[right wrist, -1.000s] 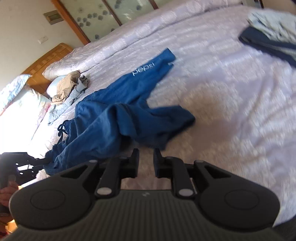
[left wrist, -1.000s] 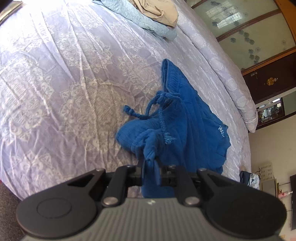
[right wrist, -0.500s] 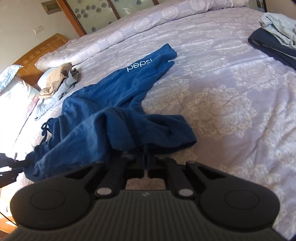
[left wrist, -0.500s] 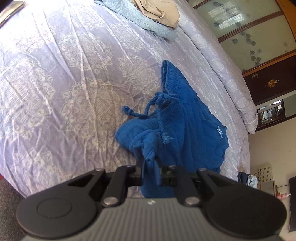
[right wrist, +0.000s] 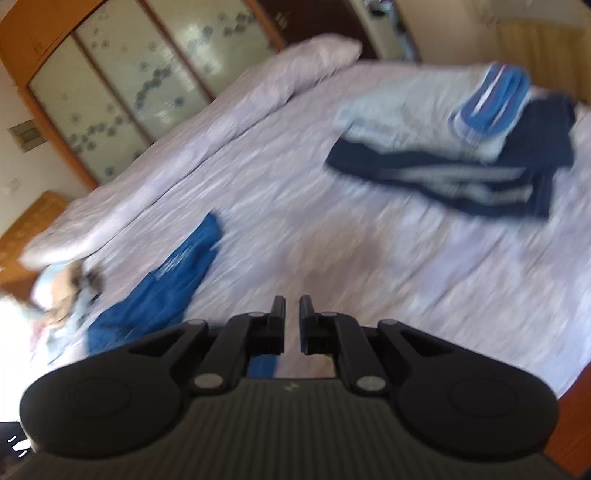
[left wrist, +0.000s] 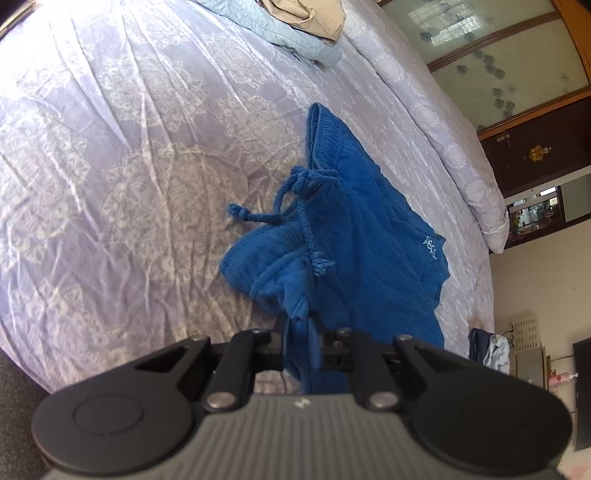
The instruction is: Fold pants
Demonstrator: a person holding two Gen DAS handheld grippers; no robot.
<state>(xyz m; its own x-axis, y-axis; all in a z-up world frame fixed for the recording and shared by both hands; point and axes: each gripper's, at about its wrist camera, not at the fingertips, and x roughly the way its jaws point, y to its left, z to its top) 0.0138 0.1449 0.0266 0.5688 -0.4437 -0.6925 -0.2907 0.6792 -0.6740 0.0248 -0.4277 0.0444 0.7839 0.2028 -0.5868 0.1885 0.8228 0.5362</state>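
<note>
The blue drawstring pants [left wrist: 362, 236] lie crumpled on the lilac patterned bedspread [left wrist: 129, 155], the waistband and cord towards me. My left gripper [left wrist: 301, 328] is shut on a bunched fold of the waistband near the bed's front edge. In the blurred right wrist view one blue leg [right wrist: 177, 269] stretches away at the lower left. My right gripper [right wrist: 291, 317] stands above the bedspread [right wrist: 332, 236] to the right of the pants, its jaws a small gap apart and holding nothing.
A pile of light blue and tan clothes [left wrist: 295, 22] lies at the bed's far end. A stack of folded dark and light garments [right wrist: 461, 140] sits at the right of the bed. A rolled duvet [right wrist: 207, 122] lines the far side, with wardrobe doors [right wrist: 140, 66] behind.
My right gripper, shut low at the pants' fold half a second ago, has opened a little and swung up and right away from the pants. My left gripper keeps its hold, hardly moved.
</note>
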